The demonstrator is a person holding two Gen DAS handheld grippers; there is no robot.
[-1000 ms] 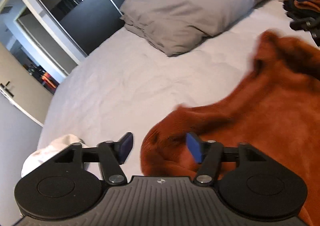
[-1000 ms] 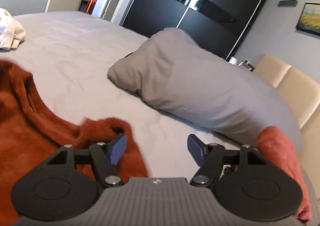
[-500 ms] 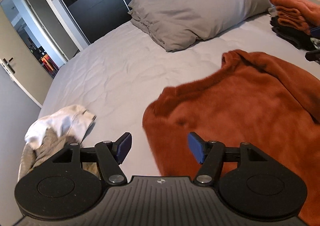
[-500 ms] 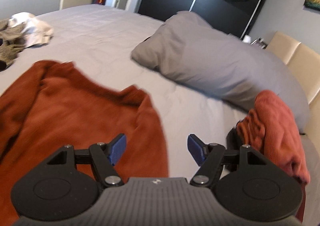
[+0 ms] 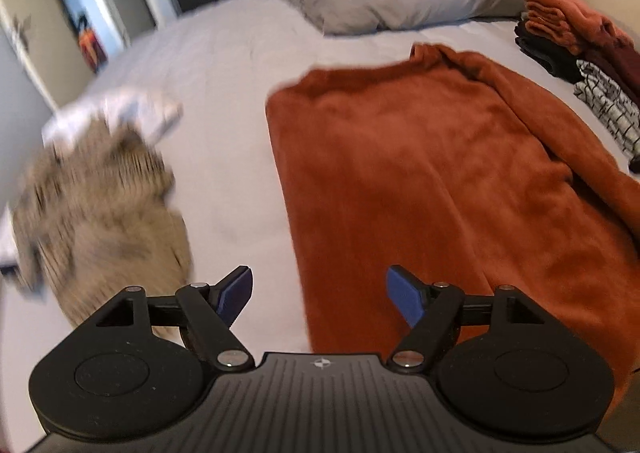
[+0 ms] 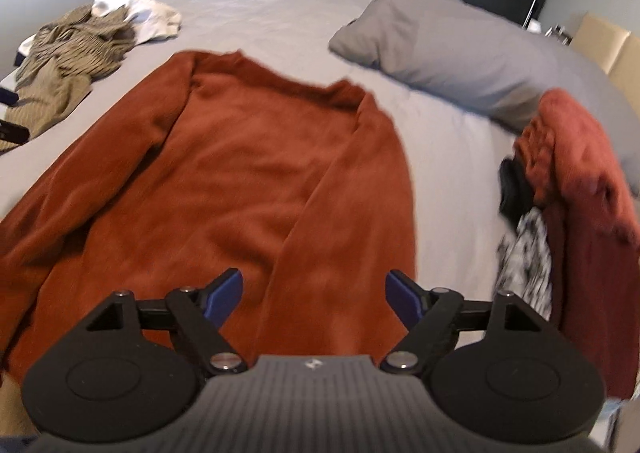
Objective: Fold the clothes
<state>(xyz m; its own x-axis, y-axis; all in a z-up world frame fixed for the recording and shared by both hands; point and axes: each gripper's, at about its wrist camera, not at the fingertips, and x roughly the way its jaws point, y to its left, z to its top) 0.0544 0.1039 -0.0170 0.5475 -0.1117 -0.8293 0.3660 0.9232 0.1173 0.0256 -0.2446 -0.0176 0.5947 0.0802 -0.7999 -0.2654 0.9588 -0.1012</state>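
Note:
A rust-orange sweater [image 6: 240,173] lies spread flat on the grey bed [image 6: 280,9], neck toward the pillow. In the left wrist view the same sweater [image 5: 420,181] fills the right half. My left gripper [image 5: 320,293] hovers over the sweater's left edge near the hem, its jaws opening with nothing between them. My right gripper [image 6: 314,293] hangs above the sweater's right sleeve, jaws also opening and apart from the cloth.
A grey pillow [image 6: 452,53] lies at the head of the bed. A pile of folded clothes [image 6: 568,213] sits at the right, also seen as folded clothes [image 5: 572,37]. A tan garment [image 5: 104,213] and a white one [image 6: 140,13] lie heaped at the left.
Both grippers have pulled back from the sweater's shoulders toward its hem and opened wider. The sweater now lies flat and whole in view.

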